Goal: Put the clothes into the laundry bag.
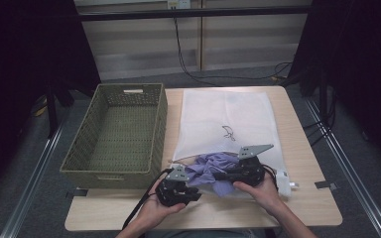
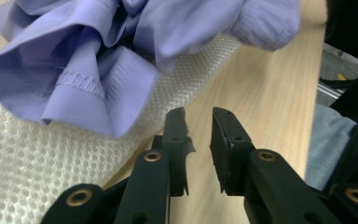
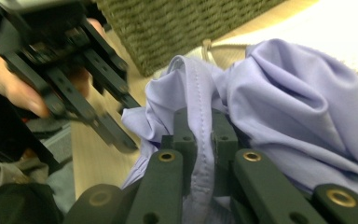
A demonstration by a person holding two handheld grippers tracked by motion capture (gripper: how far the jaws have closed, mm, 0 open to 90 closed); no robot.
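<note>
A crumpled purple garment (image 1: 212, 162) lies at the near mouth of a white mesh laundry bag (image 1: 223, 111) on the wooden table (image 1: 302, 201). My right gripper (image 1: 220, 176) reaches into it from the right. In the right gripper view it (image 3: 200, 115) is shut on a stitched fold of the purple garment (image 3: 298, 93). My left gripper (image 1: 196, 195) is just left of the cloth near the table's front edge. In the left gripper view its jaws (image 2: 198, 114) stand a little apart over bare wood with nothing between them, the garment (image 2: 88, 60) and mesh bag (image 2: 32, 154) beside them.
A green wicker basket (image 1: 110, 171) stands on the table's left half, close to the bag's left edge, and is also in the right gripper view (image 3: 182, 23). A white tag (image 1: 283, 182) lies by the bag's near right corner. Cables run across the floor behind the table.
</note>
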